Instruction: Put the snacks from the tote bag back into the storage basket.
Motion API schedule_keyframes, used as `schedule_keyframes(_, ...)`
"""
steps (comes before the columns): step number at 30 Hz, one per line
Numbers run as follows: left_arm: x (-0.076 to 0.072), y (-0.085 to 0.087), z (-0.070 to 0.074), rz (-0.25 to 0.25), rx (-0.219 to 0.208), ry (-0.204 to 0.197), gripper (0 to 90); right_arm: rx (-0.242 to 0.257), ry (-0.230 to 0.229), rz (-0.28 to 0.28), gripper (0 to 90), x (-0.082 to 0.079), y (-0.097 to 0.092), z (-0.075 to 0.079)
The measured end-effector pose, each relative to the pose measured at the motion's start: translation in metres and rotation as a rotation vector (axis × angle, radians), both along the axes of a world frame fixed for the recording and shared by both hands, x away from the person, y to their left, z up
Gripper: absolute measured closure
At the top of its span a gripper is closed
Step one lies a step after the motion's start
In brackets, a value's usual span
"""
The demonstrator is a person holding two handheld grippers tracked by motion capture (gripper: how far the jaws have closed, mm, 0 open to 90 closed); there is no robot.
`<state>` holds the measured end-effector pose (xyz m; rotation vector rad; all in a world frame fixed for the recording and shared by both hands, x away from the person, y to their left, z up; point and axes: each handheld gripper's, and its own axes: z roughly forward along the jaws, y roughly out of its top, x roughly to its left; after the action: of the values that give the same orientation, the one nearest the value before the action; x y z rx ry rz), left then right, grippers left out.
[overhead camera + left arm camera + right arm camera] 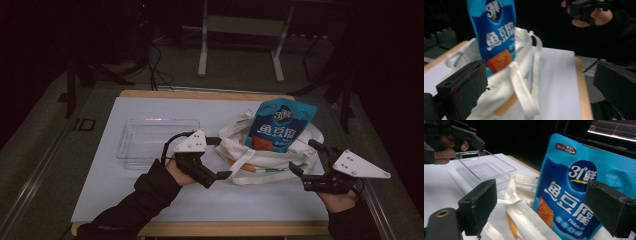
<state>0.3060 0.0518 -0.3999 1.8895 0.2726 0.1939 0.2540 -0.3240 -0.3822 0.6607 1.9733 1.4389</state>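
Note:
A blue snack pouch (281,125) with white lettering stands upright, its lower end inside a white cloth tote bag (260,159) lying on the white board. My left gripper (222,158) is at the bag's left edge, open, with its jaws on either side of the cloth. My right gripper (305,158) is open at the bag's right side, just clear of it. In the left gripper view the pouch (496,37) rises from the bag (506,95) between the jaws of the left gripper (539,82). The right gripper (544,205) frames the pouch (569,195) and the bag (521,185).
An empty clear plastic tray (157,121) sits left of the bag, behind my left hand; its floor (484,170) is bare. An orange strip (245,168) lies at the bag's mouth. The white board (150,200) rests on a wooden tabletop. A metal stand (240,30) and cables lie beyond.

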Motion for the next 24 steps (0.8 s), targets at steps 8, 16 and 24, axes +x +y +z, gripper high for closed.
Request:
schedule_keyframes(8, 0.026, -0.021, 0.002, 0.034, 0.005, -0.021, 0.0, -0.008, 0.006, -0.041, 10.9, 0.017, -0.008, -0.003)
schedule_keyframes(16, 0.060, -0.043, -0.004, 0.065, 0.011, -0.007, 0.0, 0.006, 0.023, -0.098, 10.9, 0.035, -0.021, -0.012)
schedule_keyframes(24, 0.091, -0.065, -0.011, 0.073, 0.025, 0.021, 0.0, 0.028, 0.077, -0.132, 11.1, 0.060, -0.033, -0.023)
